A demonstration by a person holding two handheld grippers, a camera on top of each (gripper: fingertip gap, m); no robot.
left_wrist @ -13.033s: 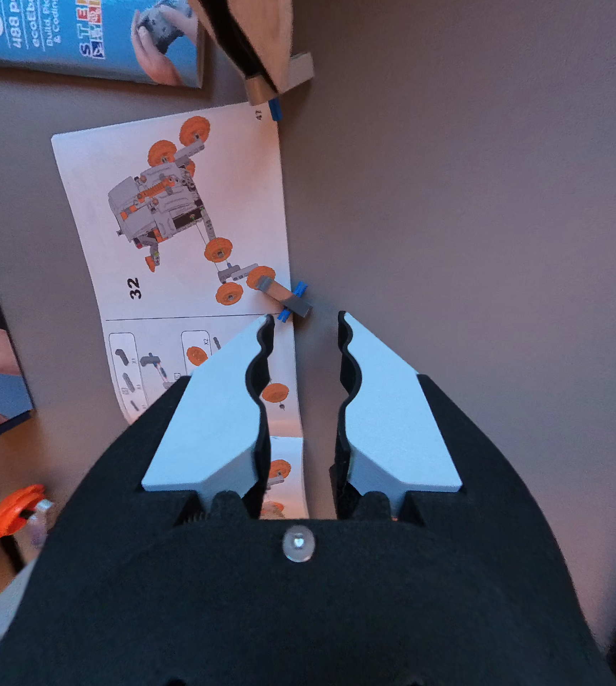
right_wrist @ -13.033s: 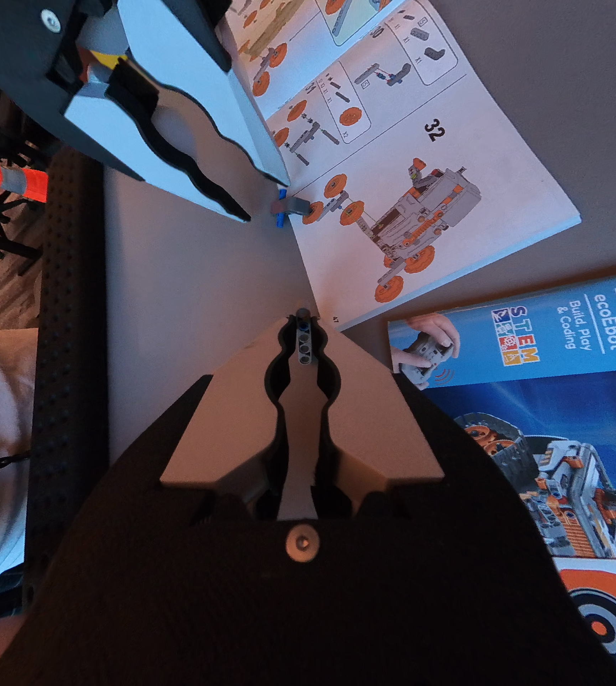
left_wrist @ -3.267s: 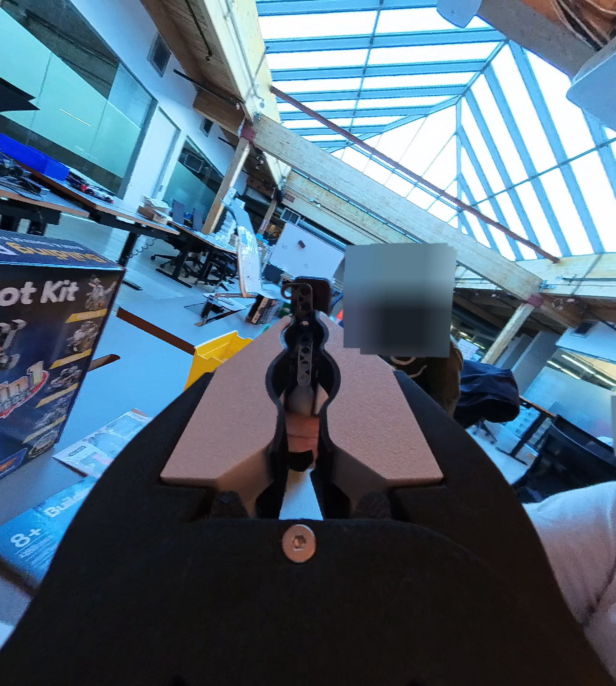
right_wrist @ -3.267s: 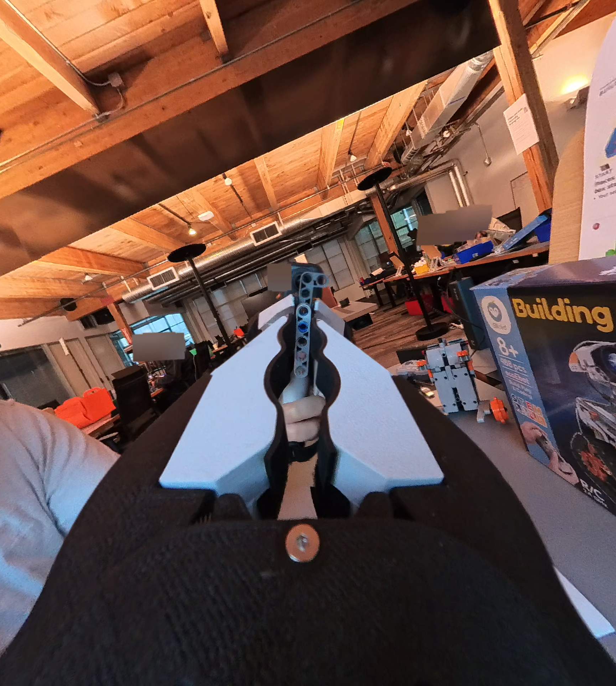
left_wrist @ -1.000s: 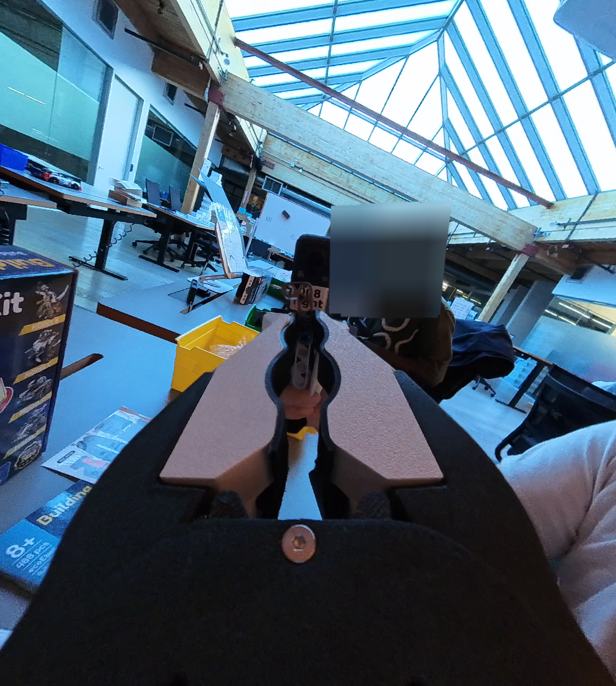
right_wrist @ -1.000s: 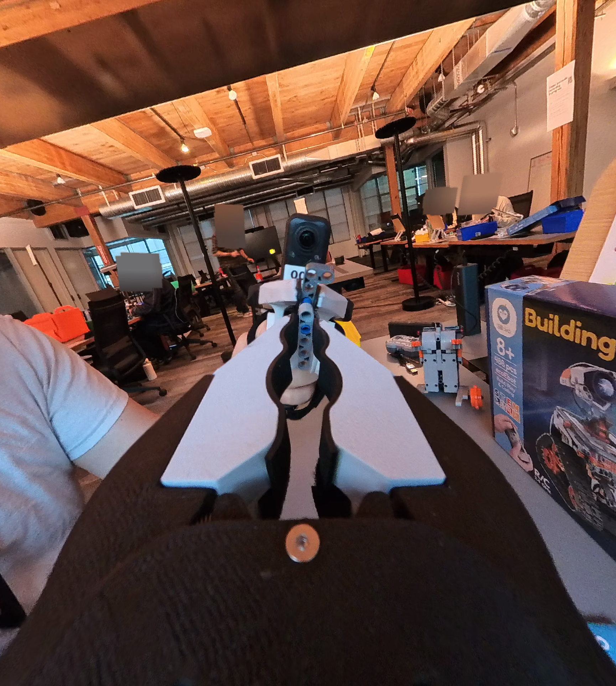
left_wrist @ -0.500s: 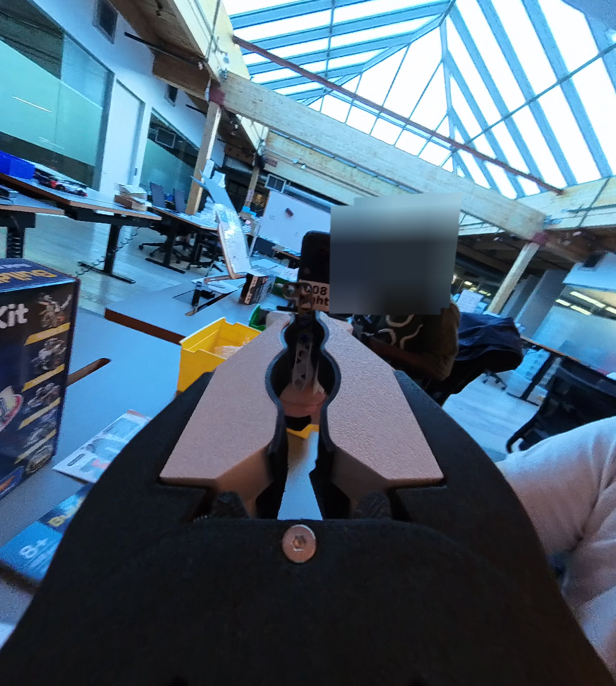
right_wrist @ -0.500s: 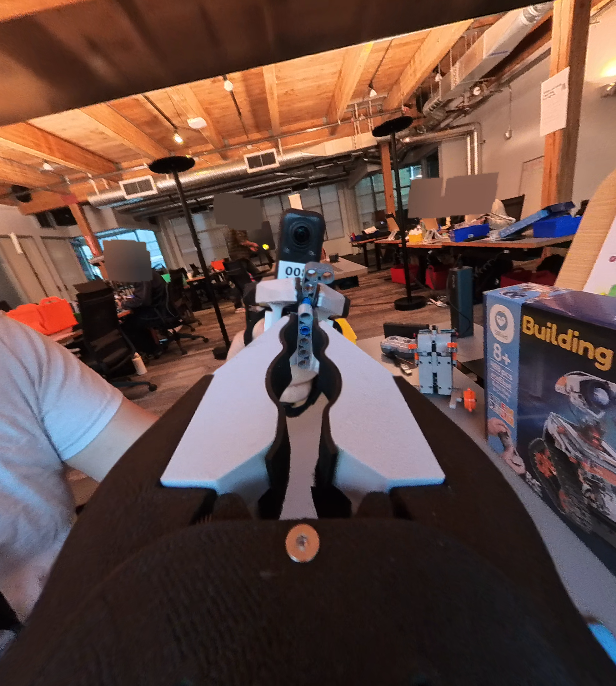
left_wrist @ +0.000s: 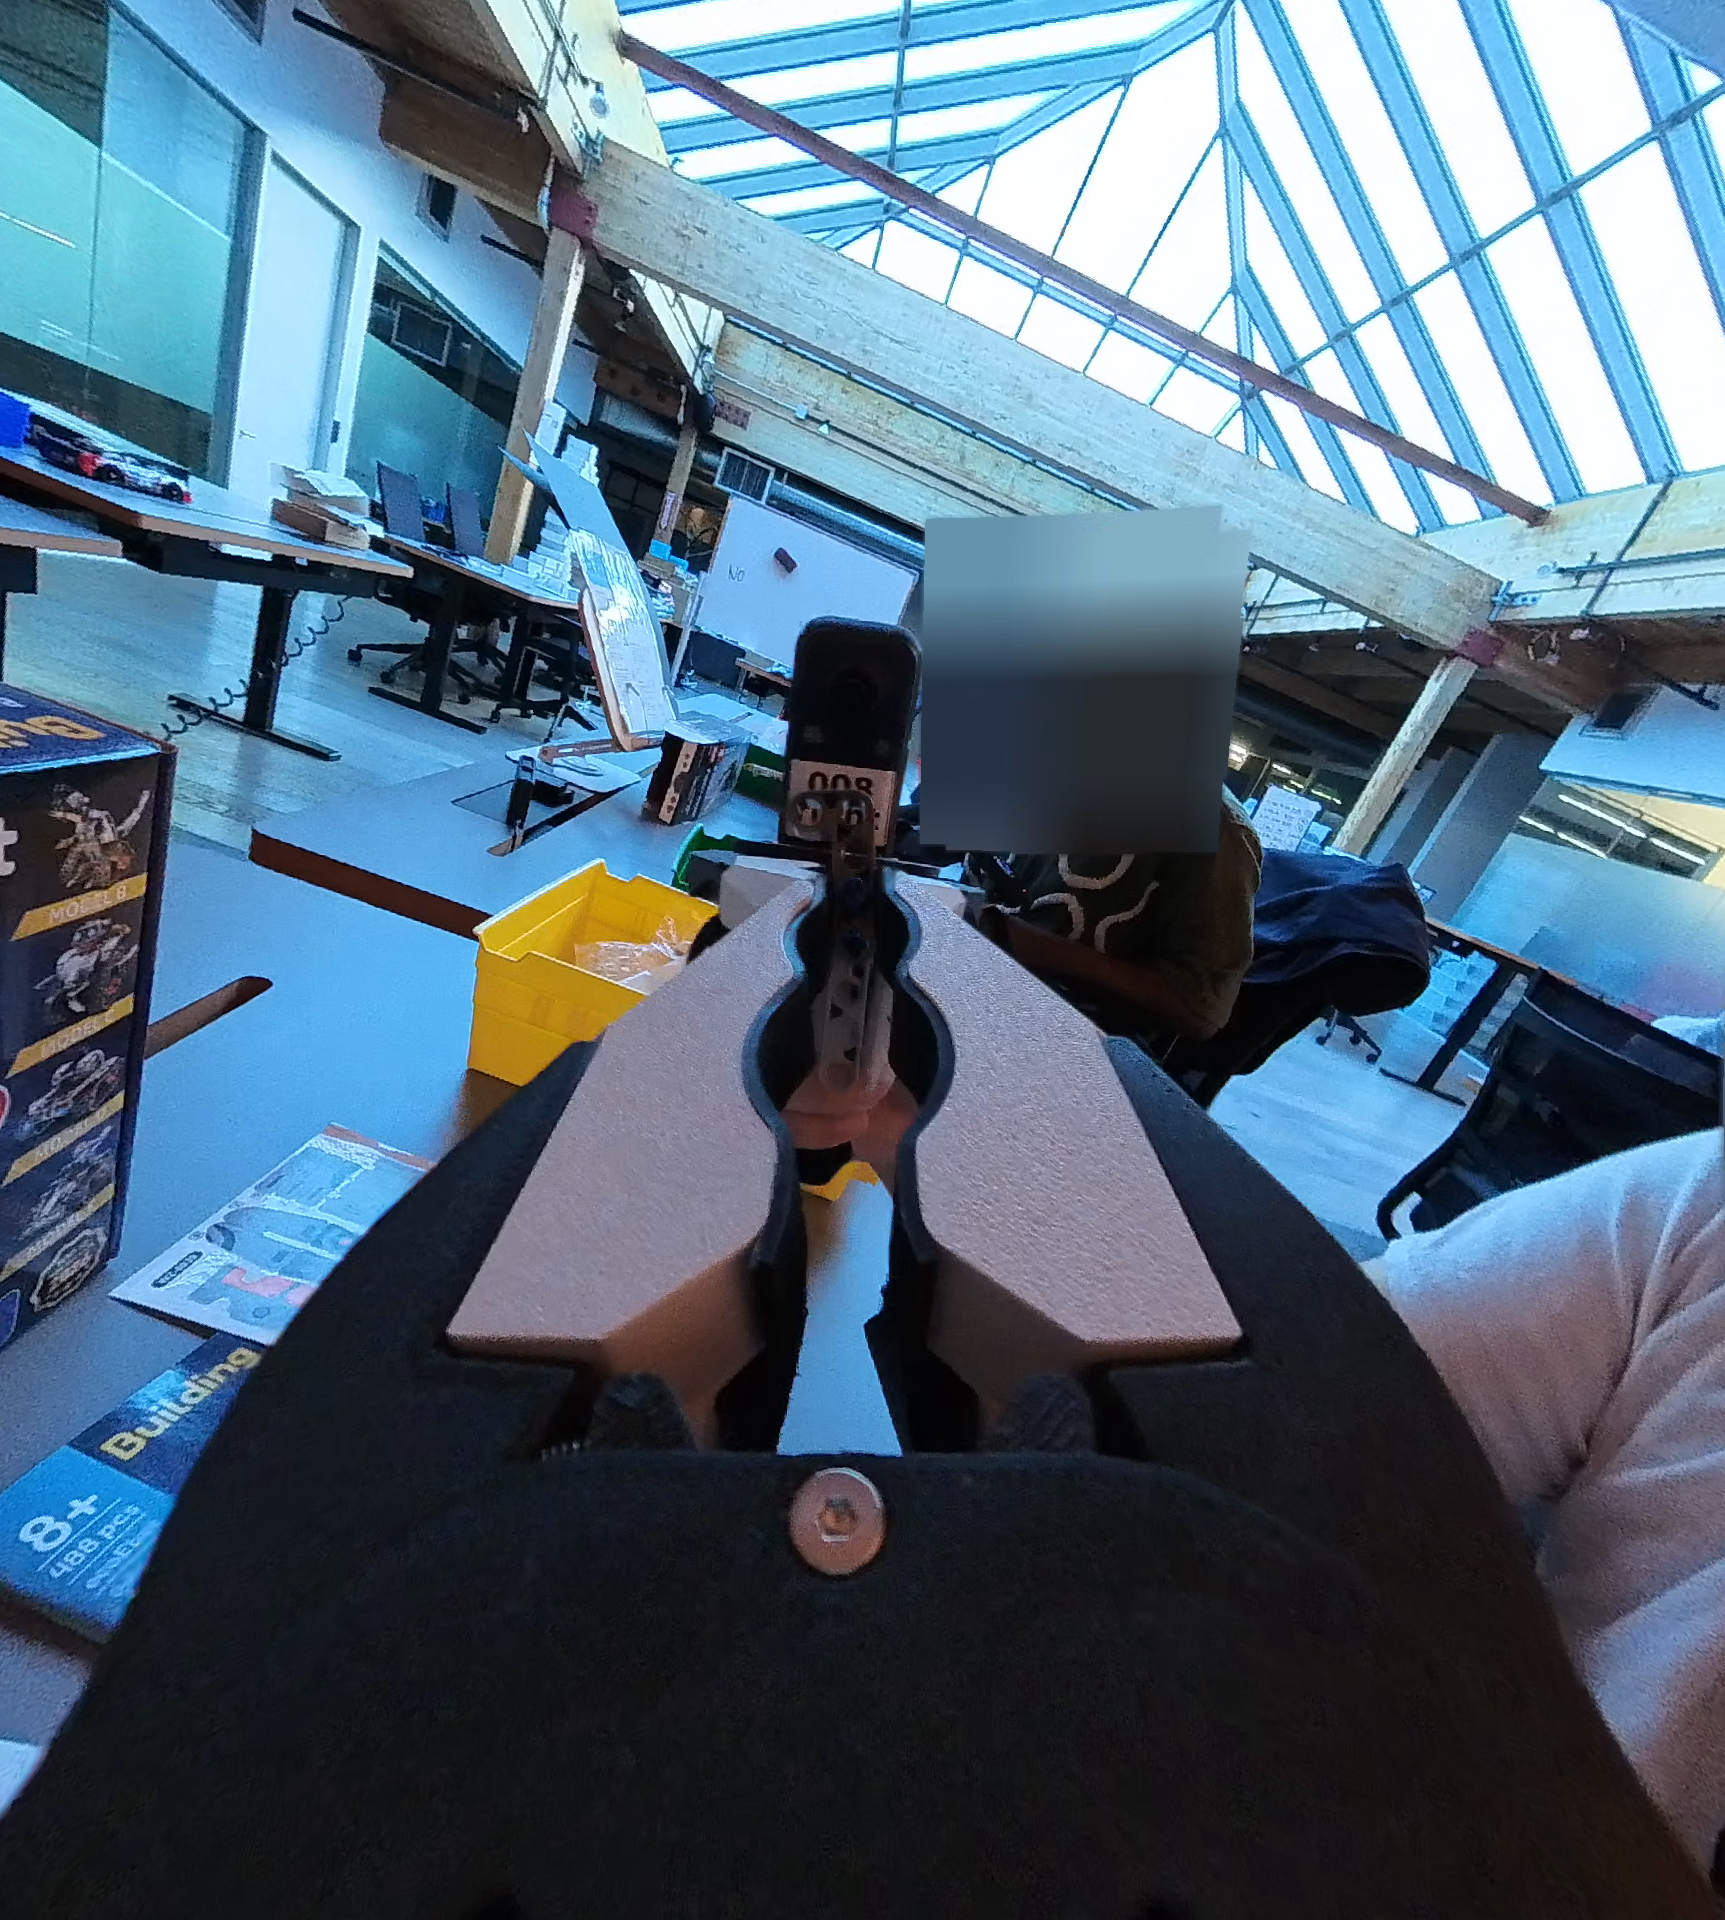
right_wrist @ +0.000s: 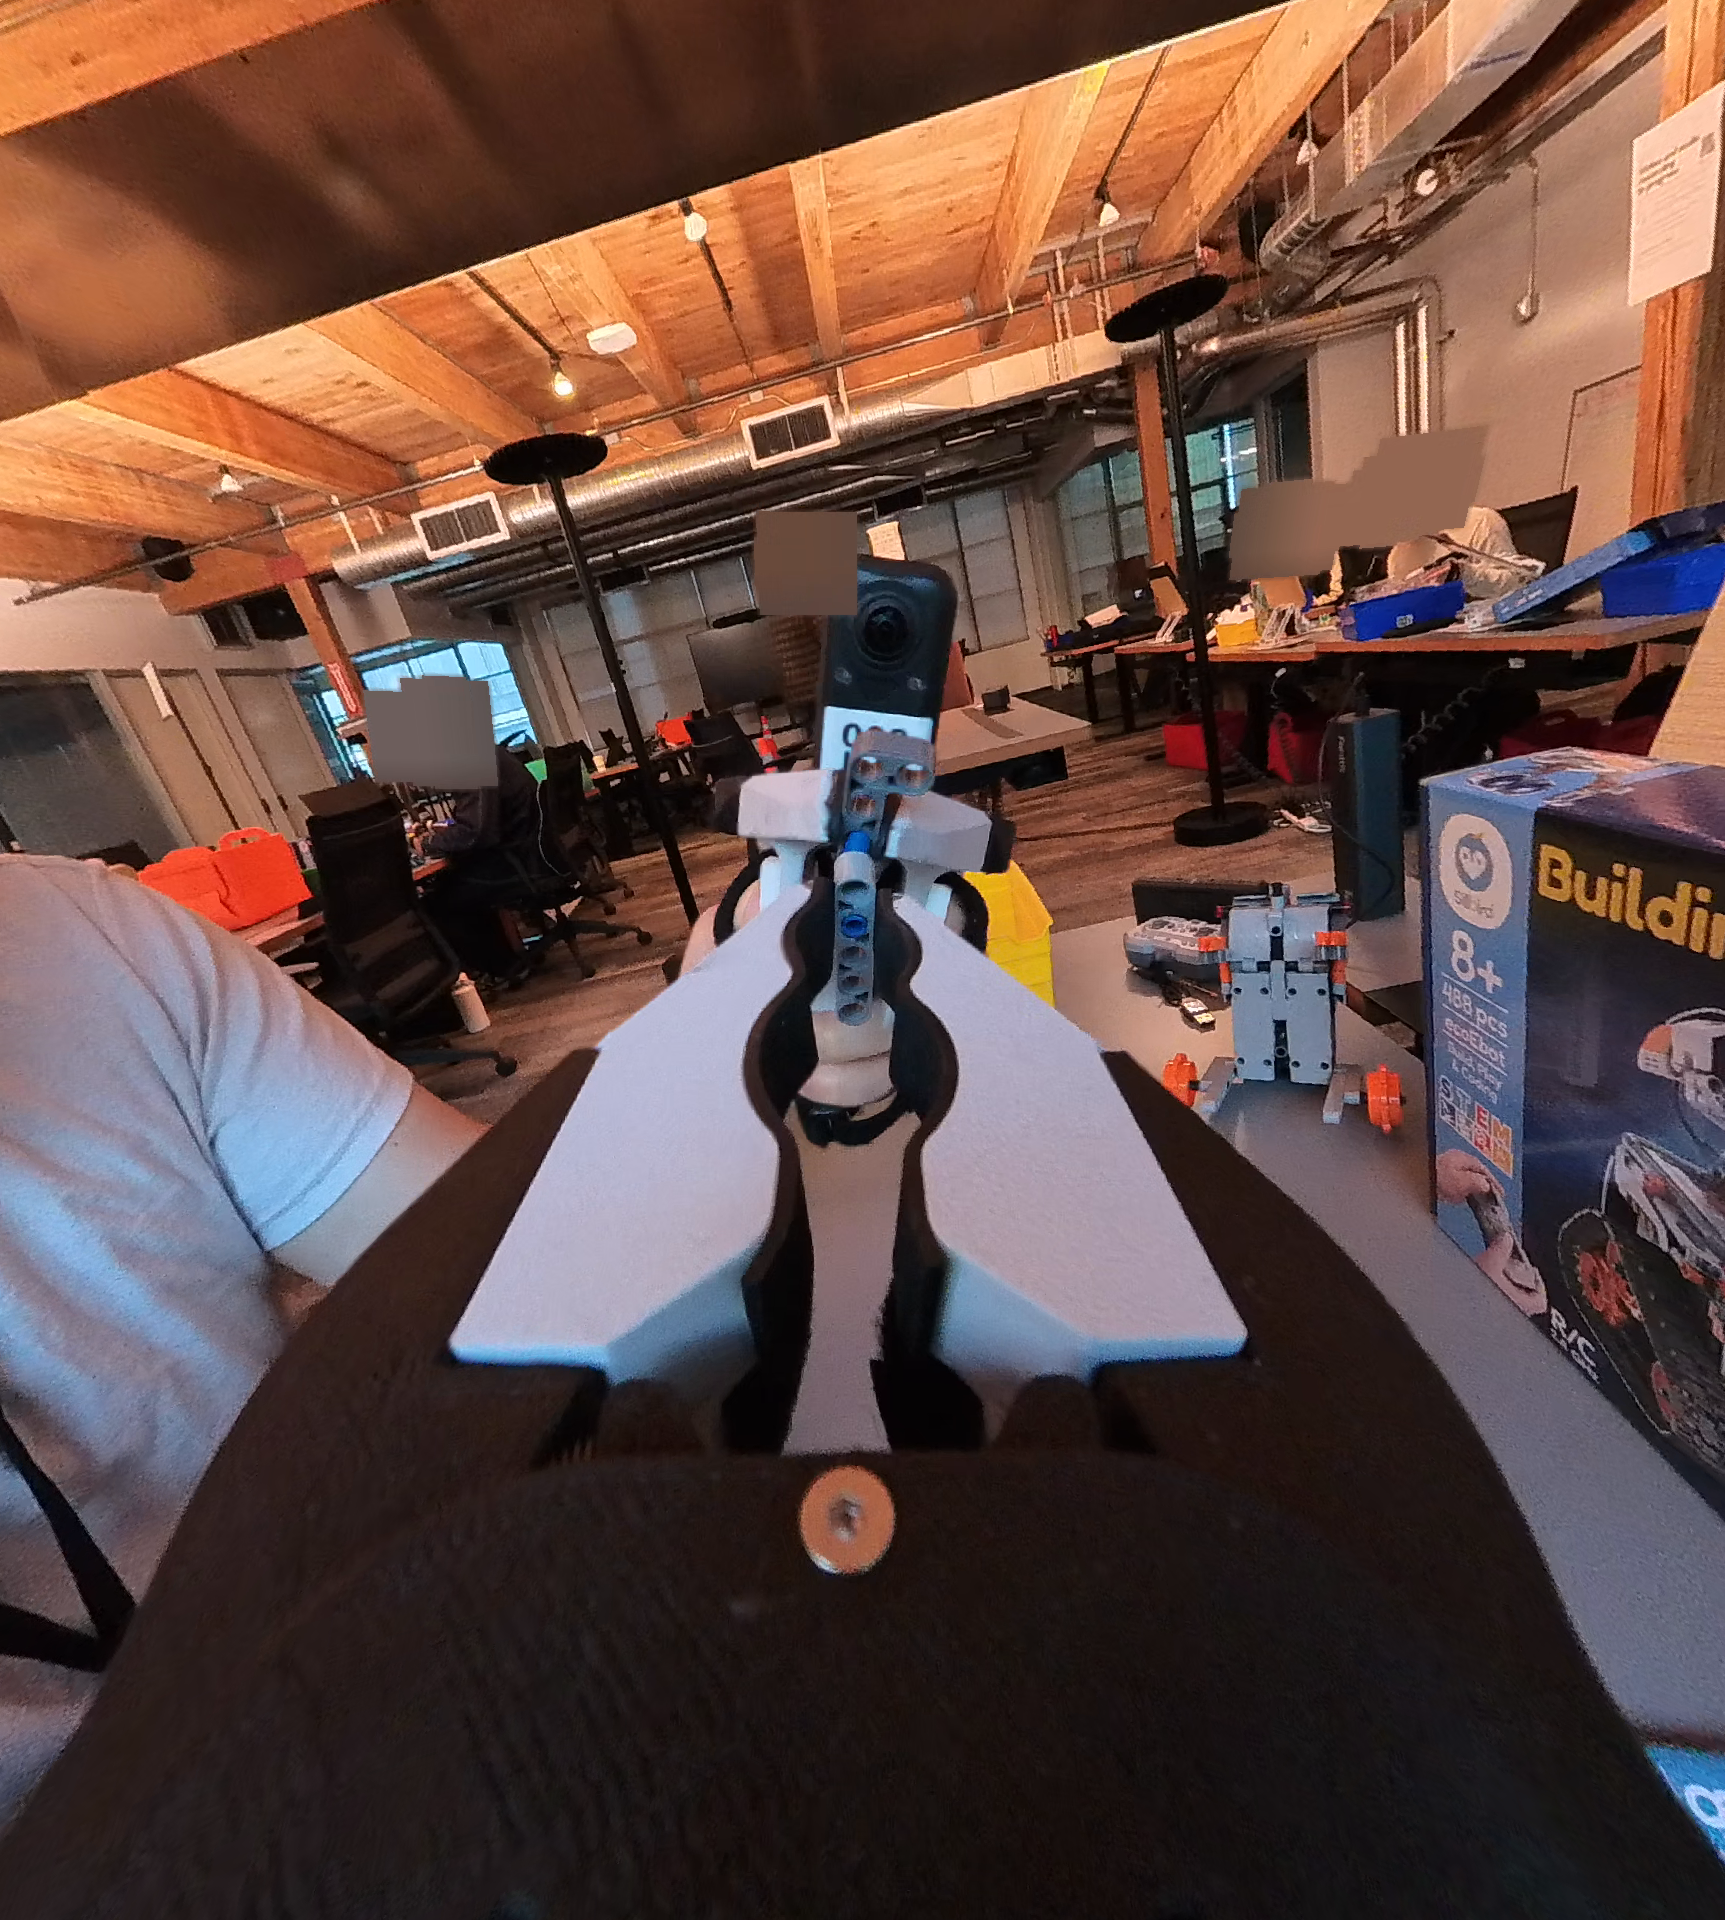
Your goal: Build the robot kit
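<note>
Both tools raised off the table and pointed at each other, tips almost meeting.

Left gripper [left_wrist: 850,894]: matte, grainy wedge-shaped fingers [left_wrist: 671,1122] with wavy black inner lining, set in a black textured body, clamped together on a thin dark perforated beam [left_wrist: 845,977] – a flat plastic strip with a row of round holes, standing nearly upright between the tips. Seen from the other side, that same gripper [right_wrist: 863,821] shows as pale blocky tips below a black camera.

Right gripper [right_wrist: 853,894]: same build, smooth white fingers [right_wrist: 660,1143], closed tight on a grey perforated beam [right_wrist: 853,956] with a blue pin [right_wrist: 845,922] set in one hole. At the far end of the beam, a small grey angled connector [right_wrist: 884,774] with round sockets, lying against the left gripper's tips; which tool bears it, hard to tell.

On the grey table [left_wrist: 318,997] – a glossy dark-blue cardboard kit box [left_wrist: 1,1029], a flat blue booklet [left_wrist: 99,1507], a printed instruction sheet [left_wrist: 255,1236] and a yellow plastic bin [left_wrist: 567,966] with angular walls. In the right wrist view, the box [right_wrist: 1627,1091] again, with a blocky grey model [right_wrist: 1279,997] with orange wheels beside it. White sleeve [right_wrist: 162,1049] of the person at the left edge.
</note>
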